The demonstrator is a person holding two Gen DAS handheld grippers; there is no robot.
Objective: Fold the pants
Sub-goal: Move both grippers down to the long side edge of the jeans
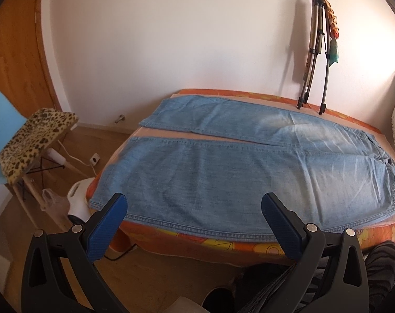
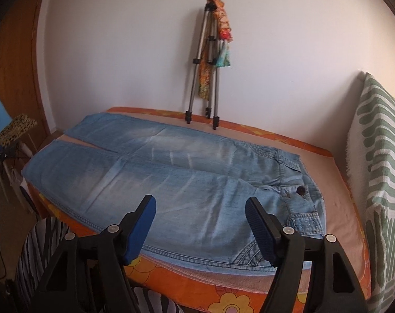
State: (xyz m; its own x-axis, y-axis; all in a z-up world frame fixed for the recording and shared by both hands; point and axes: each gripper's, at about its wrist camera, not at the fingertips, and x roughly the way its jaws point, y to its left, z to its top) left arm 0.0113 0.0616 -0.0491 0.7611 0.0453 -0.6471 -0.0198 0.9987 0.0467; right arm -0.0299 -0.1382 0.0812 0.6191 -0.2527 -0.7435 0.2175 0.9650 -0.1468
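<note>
The jeans [image 1: 249,172] lie flat on the bed [image 2: 338,195], long axis left to right, waistband right. Both grippers hang over the near seam, fingers apart and empty: left gripper [image 1: 193,206] mid-leg, right gripper [image 2: 200,208] nearer the waist (pocket side)

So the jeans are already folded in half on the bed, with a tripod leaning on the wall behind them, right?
Not quite. The jeans are not folded yet: they lie spread flat on the bed with both legs apart, as the right wrist view shows. The tripod does lean against the wall behind them.
</note>
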